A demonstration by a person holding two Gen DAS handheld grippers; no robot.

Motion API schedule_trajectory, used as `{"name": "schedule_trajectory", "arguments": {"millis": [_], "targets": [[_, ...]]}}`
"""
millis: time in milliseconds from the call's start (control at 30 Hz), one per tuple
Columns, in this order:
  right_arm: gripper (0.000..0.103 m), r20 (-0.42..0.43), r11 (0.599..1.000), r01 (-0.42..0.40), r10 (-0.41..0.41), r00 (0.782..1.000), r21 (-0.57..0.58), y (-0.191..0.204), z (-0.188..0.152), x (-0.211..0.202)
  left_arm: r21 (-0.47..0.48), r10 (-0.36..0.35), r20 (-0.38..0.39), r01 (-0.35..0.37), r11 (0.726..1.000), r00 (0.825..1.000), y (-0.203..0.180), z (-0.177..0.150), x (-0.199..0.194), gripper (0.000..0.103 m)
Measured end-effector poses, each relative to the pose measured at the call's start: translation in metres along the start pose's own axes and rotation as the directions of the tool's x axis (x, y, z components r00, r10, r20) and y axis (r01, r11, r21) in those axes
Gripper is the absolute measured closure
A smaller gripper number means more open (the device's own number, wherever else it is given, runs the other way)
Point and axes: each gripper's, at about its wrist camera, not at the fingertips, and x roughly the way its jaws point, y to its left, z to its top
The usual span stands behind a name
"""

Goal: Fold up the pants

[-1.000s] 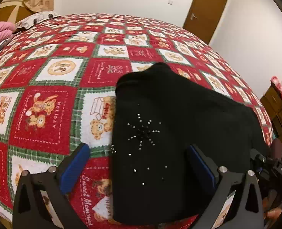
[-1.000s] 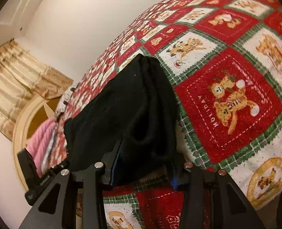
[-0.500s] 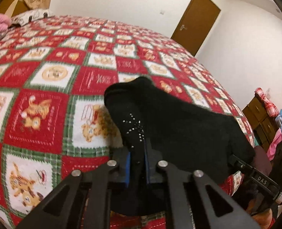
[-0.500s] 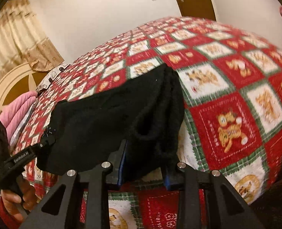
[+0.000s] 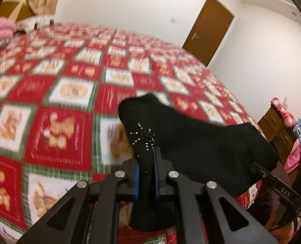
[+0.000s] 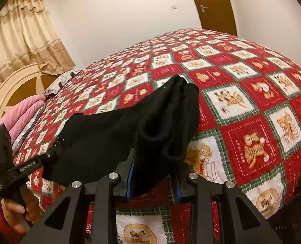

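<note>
Softly bunched black knit pants point(image 5: 201, 142)

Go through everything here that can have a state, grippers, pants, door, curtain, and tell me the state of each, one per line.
left gripper: shut on the black pants, pinching a thin edge by the rhinestone star.
right gripper: closed on a thick bunched fold of the pants.
black pants: folded over, near edge lifted, far end resting on the bedspread.
door: closed.
curtain: drawn.
</note>
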Motion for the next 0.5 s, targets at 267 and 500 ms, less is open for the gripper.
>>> {"name": "schedule_trajectory", "arguments": {"millis": [267, 500], "targets": [[0.071, -0.029, 0.998, 0.031, -0.030, 0.999, 0.052, -0.018, -0.008, 0.005, -0.103, -0.011, -0.045, 0.007, 0.995, 0.999, 0.025, 0.000, 0.009, 0.028], [0.071, -0.061, 0.996, 0.045, -0.040, 0.997, 0.074, -0.025, -0.017, 0.017, -0.057, -0.091, -0.095, 0.085, 0.995, 0.991, 0.009, 0.003, 0.030, 0.069]]}}
